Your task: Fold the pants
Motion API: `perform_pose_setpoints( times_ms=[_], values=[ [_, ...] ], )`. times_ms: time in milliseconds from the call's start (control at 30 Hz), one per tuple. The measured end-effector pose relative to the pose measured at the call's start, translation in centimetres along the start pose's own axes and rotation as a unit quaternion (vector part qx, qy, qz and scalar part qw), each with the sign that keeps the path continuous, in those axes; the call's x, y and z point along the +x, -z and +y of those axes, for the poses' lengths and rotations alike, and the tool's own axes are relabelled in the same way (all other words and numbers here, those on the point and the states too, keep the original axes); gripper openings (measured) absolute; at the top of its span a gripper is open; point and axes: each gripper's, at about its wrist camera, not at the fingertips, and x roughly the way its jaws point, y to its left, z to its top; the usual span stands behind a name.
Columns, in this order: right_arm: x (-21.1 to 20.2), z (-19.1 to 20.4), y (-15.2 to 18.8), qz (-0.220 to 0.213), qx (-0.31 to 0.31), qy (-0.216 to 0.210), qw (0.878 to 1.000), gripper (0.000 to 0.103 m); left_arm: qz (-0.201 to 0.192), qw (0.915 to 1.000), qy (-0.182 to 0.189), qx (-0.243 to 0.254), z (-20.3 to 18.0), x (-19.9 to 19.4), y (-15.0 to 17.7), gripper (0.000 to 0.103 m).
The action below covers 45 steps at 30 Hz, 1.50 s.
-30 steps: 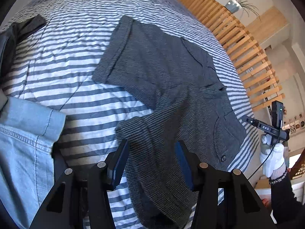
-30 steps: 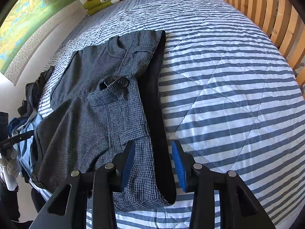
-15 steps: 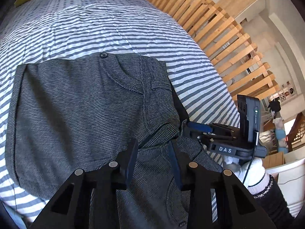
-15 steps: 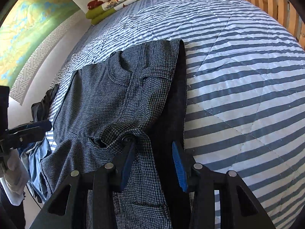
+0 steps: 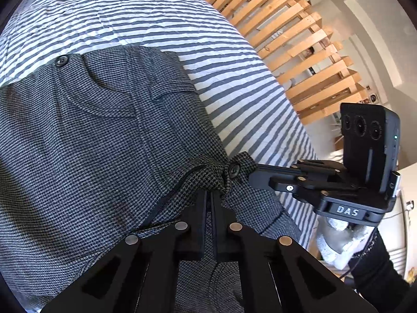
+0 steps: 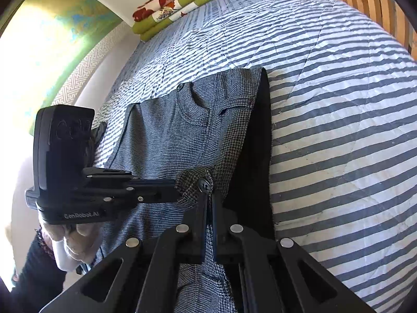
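Observation:
Grey houndstooth pants point(image 5: 104, 143) lie on the striped bedspread point(image 5: 234, 83), one half folded over the other. My left gripper point(image 5: 209, 194) is shut on a bunched fold of the waistband. Just to its right, my right gripper point(image 5: 254, 173) pinches the waistband tab beside its black button point(image 5: 233, 169). In the right wrist view the right gripper point(image 6: 209, 195) is shut on that same buttoned tab point(image 6: 204, 185) of the pants point(image 6: 177, 135). The left gripper point(image 6: 174, 186) comes in from the left and touches the same bunch. A second button point(image 5: 62, 60) sits at the far waist corner.
A wooden slatted rail point(image 5: 299, 39) runs along the bed's right side. Folded green and red patterned blankets point(image 6: 182, 2) lie at the head of the bed, below a wall painting point(image 6: 52, 39). A gloved hand point(image 5: 336, 242) holds the right gripper. Open striped bedspread point(image 6: 338, 130) lies right of the pants.
Both grippers were open above the pants. They have closed in on the waistband beside each other and shut on the fabric, lifting it into a bunch.

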Motion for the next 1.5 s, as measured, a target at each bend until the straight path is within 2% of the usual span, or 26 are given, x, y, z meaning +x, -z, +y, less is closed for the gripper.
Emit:
perform_pose_setpoints(
  times_ms=[100,200,267,333,367,433,533,633,733,767,833,900,1000,1033,1100,1133,1167,1200,1233,1267,1333,1500],
  values=[
    [0.3,-0.3,0.2,0.0,-0.02,0.011,1.0,0.005,-0.005,0.9999,-0.011,0.005,0.0,-0.3,-0.3,0.001],
    [1.7,-1.1,0.1,0.024,-0.005,-0.001,1.0,0.009,-0.011,0.9997,-0.02,0.001,0.4,-0.5,-0.9,0.001],
    [2.8,-1.4,0.2,0.029,-0.003,0.017,0.999,0.02,-0.014,0.9997,-0.022,-0.001,0.6,-0.7,-1.3,0.001],
    [3.6,-1.9,0.4,0.036,0.004,0.023,0.999,0.022,-0.013,0.9995,-0.03,0.001,0.7,-0.4,-1.7,0.001],
    [4.0,-2.1,0.6,0.04,0.009,0.016,0.999,0.021,-0.006,0.9996,-0.028,0.0,0.8,0.0,-1.8,0.001],
    [4.1,-2.2,0.8,0.042,0.014,0.002,0.999,0.004,0.014,0.9993,-0.032,0.01,0.4,1.0,-1.7,0.001],
    [2.4,-1.7,0.9,0.026,0.015,-0.01,0.999,0.004,0.024,0.9985,-0.029,0.039,-0.6,1.5,-1.2,0.0],
    [0.3,-1.7,0.5,0.016,0.028,-0.038,0.999,0.003,0.023,0.9987,-0.015,0.042,-0.8,1.2,-1.3,0.0],
    [-0.7,-1.8,0.2,0.015,0.035,-0.046,0.998,0.003,0.033,0.9985,-0.004,0.044,-0.7,0.9,-1.5,0.0],
    [-1.0,-2.0,0.2,0.015,0.037,-0.049,0.998,0.002,0.032,0.9983,-0.009,0.047,-0.6,0.8,-1.6,0.0],
    [-1.2,-1.9,0.3,0.008,0.033,-0.054,0.998,0.002,0.033,0.9957,-0.052,0.069,-0.6,0.9,-1.7,0.0],
    [-1.0,-2.3,0.4,0.009,0.043,-0.059,0.997,0.002,0.048,0.9949,-0.048,0.074,-0.7,1.8,-1.3,0.0],
    [0.2,-2.3,0.4,0.022,0.046,-0.048,0.998,0.002,0.079,0.9908,-0.064,0.09,-1.1,4.5,-0.6,0.0],
    [0.6,-2.1,0.3,0.026,0.049,-0.049,0.997,0.002,0.079,0.9911,-0.06,0.089,-1.1,4.8,-0.6,0.0],
    [0.6,-2.3,0.4,0.02,0.053,-0.043,0.997,0.002,0.064,0.9959,-0.013,0.062,-0.4,4.0,-1.2,0.0],
    [0.4,-2.7,0.4,0.012,0.06,-0.052,0.997,0.002,0.058,0.9974,0.0,0.043,0.5,3.6,-1.7,0.0],
    [-0.1,-3.3,0.3,0.002,0.069,-0.065,0.996,0.002,0.05,0.9982,-0.022,0.026,1.5,3.3,-2.2,0.003],
    [-0.3,-3.9,0.2,-0.005,0.074,-0.06,0.995,0.002,0.046,0.9972,-0.058,0.009,2.7,3.1,-2.7,0.002],
    [-0.4,-4.2,0.1,-0.007,0.07,-0.03,0.997,0.002,0.054,0.9973,-0.049,-0.011,4.0,3.0,-3.0,0.0],
    [-0.2,-4.4,0.2,-0.001,0.062,-0.013,0.998,0.002,0.059,0.9976,-0.02,-0.03,4.9,2.7,-3.1,0.0],
    [0.5,-4.7,0.5,0.016,0.06,0.011,0.998,0.003,0.039,0.9987,-0.031,-0.013,5.2,1.1,-2.8,0.001],
    [-0.5,-6.3,0.1,-0.011,0.076,-0.023,0.997,0.012,0.011,0.9995,-0.029,-0.005,7.0,-3.5,-0.5,0.002]
  ],
)
